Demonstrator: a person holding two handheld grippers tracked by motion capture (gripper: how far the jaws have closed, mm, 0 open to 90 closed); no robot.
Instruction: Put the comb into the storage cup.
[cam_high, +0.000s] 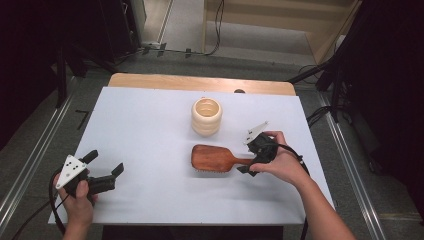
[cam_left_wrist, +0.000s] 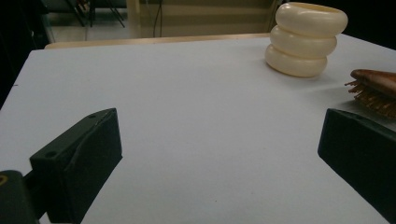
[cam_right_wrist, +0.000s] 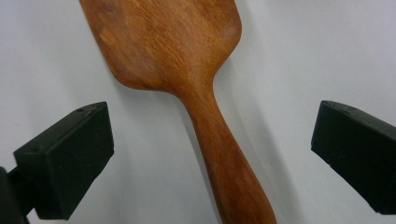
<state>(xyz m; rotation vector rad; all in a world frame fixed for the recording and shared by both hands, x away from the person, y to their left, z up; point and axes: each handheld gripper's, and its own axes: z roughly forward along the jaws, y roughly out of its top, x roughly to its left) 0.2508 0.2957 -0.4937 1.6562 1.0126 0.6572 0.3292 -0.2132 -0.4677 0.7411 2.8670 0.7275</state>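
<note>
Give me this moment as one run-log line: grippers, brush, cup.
right gripper: open, jaws either side of brush handle, not touching | hairbrush: flat on table, bristles down | left gripper: open, empty | cream cup: upright behind brush

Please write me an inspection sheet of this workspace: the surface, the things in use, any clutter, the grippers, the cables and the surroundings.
Surface: white table top, wooden strip along the far edge.
Job's things: wooden hairbrush lies flat, bristles down, handle toward the right gripper; cream ribbed cup stands upright just behind it, apart from it.
Clutter: nothing seen.
Grippers: left gripper open, nothing between the jaws, near the front left; right gripper open, jaws on either side of the brush handle, not touching it.
Cables: a black cable trails from each gripper; more cables on the floor behind the table.
Surroundings: grey floor, dark stands on both sides, wooden panels at the back.
</note>
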